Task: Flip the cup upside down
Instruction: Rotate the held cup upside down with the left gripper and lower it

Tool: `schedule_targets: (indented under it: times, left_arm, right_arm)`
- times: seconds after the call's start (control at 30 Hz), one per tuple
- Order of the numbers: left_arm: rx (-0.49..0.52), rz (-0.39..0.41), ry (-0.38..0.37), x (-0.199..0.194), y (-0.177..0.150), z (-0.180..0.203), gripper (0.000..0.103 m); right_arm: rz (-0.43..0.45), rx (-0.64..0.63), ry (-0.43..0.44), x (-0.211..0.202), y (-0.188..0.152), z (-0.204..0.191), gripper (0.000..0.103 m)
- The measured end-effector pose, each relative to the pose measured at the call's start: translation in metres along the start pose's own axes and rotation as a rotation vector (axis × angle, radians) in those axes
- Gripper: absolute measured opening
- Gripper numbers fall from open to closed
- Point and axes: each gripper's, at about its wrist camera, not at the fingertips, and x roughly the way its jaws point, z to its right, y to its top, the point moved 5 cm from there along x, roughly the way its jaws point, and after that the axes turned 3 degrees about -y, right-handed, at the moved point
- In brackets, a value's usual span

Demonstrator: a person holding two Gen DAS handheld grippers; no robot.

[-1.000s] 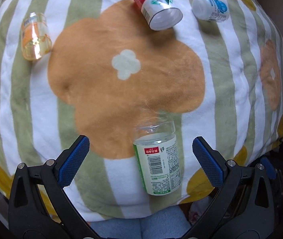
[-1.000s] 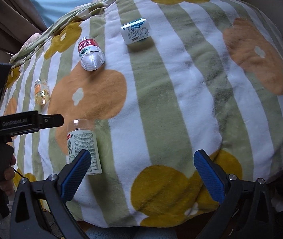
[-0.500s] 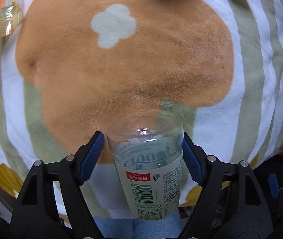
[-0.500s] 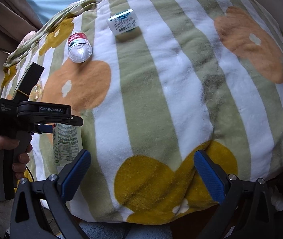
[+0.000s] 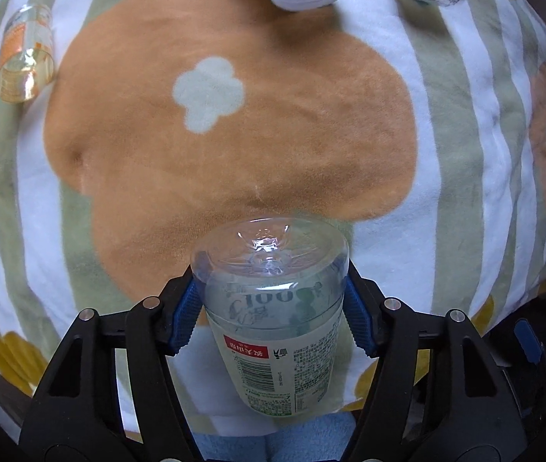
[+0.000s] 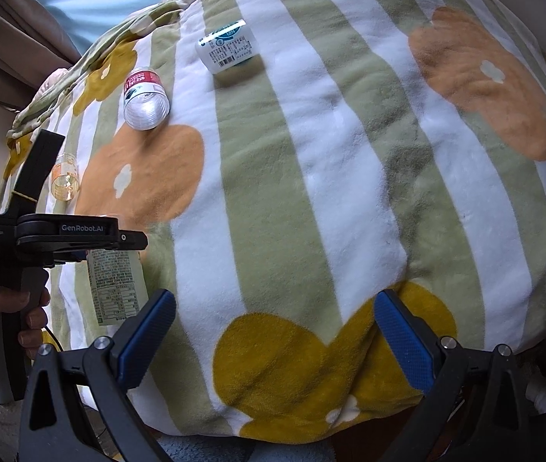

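Both left gripper (image 5: 273, 315) jaws clamp cup (image 5: 273, 308); right gripper (image 6: 273, 331) jaws wide, empty.

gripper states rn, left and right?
Left gripper: closed on the green-label cup, both blue pads against its sides.
Right gripper: open, empty, above the striped blanket.

Left tongs (image 5: 271, 310) clamped on clear labelled cup (image 5: 273, 308), above striped blanket (image 5: 234, 154).
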Motion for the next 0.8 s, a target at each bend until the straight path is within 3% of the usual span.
schedule_targets:
  times: [0.27, 0.33, 0.5, 0.8]
  left_arm:
    - [0.059, 0.320, -0.004, -0.048, -0.007, -0.002, 0.061]
    - [0.061, 0.369, -0.014, -0.047, -0.007, -0.006, 0.061]
    - [0.035, 0.411, -0.051, -0.033, -0.002, -0.022, 0.061]
    - [0.109, 0.412, -0.015, -0.033, -0.016, -0.010, 0.061]
  right_arm:
    - [0.010, -0.039, 0.020, 0.002, -0.007, -0.012, 0.103]
    - [0.005, -0.055, 0.021, 0.006, -0.011, -0.016, 0.103]
    - [-0.023, -0.077, 0.026, 0.017, -0.025, -0.020, 0.103]
    - [-0.036, -0.068, 0.046, 0.025, -0.033, -0.023, 0.103]
